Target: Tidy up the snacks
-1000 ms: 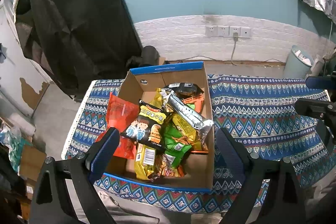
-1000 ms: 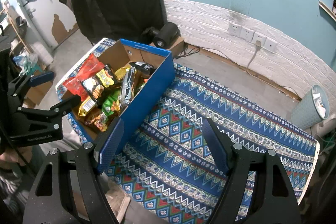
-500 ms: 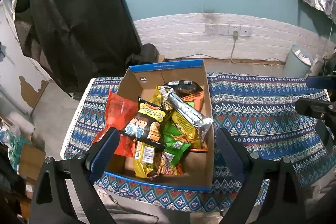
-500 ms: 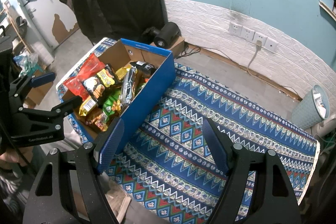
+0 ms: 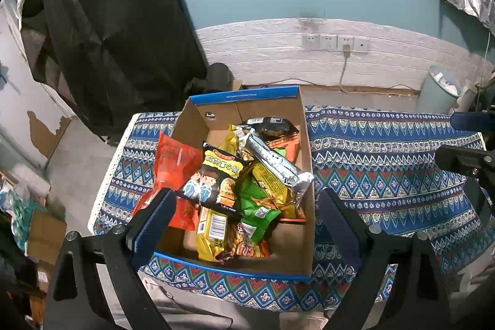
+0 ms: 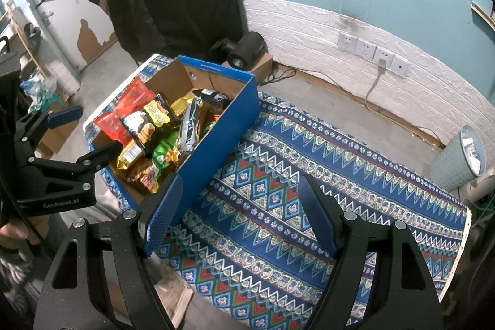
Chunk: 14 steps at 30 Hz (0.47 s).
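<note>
1. Left wrist view: looks down into a blue cardboard box [image 5: 304,187] at the left end of the patterned tablecloth [image 5: 386,175], with snack packets [image 5: 247,190] heaped loosely inside, overlapping and tilted. Left gripper [image 5: 244,221] above the box's near edge, fingers spread wide, nothing between them.
2. Right wrist view: right gripper [image 6: 239,212] over the bare cloth beside the box's right wall, also spread wide and empty. No packet seen on the cloth.
3. Fits both a heap awaiting sorting and packets already gathered into the box; not settled by these views.
4. Likely handling: light, soft film pouches, probably puffed with air, glossy and slippery, prone to crumple or slide from a pinch; contents probably brittle, so gentle pressure advised.
5. Black packet with cartoon figures [image 5: 213,181]: on top of the heap, most exposed. Best taken at a flat crimped end seal rather than across the puffed middle.
6. Silver foil packet [image 5: 278,166]: long, lying diagonally over the yellow ones, end near the right wall; slick foil, so grip at the crimp.
7. Red packet [image 5: 173,163]: leaning over the left wall, upper edge free and easy to pinch.
8. Green packet [image 5: 256,206] and yellow packet [image 5: 213,231]: partly buried, likely to drag neighbours along if pulled.
</note>
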Available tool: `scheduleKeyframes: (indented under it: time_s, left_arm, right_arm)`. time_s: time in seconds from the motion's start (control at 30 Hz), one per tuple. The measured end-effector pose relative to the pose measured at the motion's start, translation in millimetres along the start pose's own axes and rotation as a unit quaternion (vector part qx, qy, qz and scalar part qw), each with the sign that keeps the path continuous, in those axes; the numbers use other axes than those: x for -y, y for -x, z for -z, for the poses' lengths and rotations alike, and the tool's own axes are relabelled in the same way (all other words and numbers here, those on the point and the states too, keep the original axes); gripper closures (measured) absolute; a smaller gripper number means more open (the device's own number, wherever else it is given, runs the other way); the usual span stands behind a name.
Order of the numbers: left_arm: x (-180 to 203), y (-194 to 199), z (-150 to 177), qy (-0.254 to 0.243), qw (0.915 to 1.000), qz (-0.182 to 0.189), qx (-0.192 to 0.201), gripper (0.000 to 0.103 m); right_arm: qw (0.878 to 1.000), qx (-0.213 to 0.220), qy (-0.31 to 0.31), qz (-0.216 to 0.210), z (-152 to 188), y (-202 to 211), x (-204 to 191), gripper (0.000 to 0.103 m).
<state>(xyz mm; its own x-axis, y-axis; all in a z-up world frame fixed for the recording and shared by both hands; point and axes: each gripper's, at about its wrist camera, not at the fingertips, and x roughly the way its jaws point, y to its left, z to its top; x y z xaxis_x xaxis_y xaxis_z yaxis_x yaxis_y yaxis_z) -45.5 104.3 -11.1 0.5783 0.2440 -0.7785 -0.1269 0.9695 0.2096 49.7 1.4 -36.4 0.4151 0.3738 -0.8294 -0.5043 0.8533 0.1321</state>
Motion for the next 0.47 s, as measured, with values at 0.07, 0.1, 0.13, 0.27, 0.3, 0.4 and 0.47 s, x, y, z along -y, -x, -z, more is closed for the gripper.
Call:
scheduleKeyframes:
  time_s: [0.07, 0.1, 0.13, 0.27, 0.3, 0.4, 0.47]
  left_arm:
    - [-0.3, 0.2, 0.1, 0.001, 1.0000, 0.001, 0.000, 0.009]
    - [-0.5, 0.3, 0.2, 0.001, 1.0000, 0.002, 0.000, 0.009]
    - [-0.2, 0.4, 0.3, 0.001, 1.0000, 0.002, 0.001, 0.009]
    - [-0.2, 1.4, 1.2, 0.000, 1.0000, 0.002, 0.004, 0.009]
    - [-0.1, 1.4, 1.1, 0.000, 1.0000, 0.002, 0.004, 0.009]
    - [-0.2, 1.2, 1.1, 0.000, 1.0000, 0.002, 0.003, 0.009]
    - [0.3, 0.5, 0.9, 0.001, 1.0000, 0.000, -0.001, 0.009]
  right_arm:
    - [1.000, 0.000, 0.000, 0.000, 0.0, 0.0, 0.1, 0.025]
    - [1.000, 0.001, 0.000, 0.000, 0.1, 0.5, -1.1, 0.025]
    - [1.000, 0.000, 0.000, 0.000, 0.1, 0.1, -0.5, 0.025]
    - [1.000, 0.000, 0.000, 0.000, 0.0, 0.0, 0.4, 0.025]
    - [1.000, 0.000, 0.000, 0.000, 0.2, 0.2, -1.0, 0.025]
    - [1.000, 0.000, 0.001, 0.000, 0.2, 0.5, -1.2, 0.025]
    - [1.000, 0.000, 0.000, 0.000, 0.1, 0.0, -0.1, 0.025]
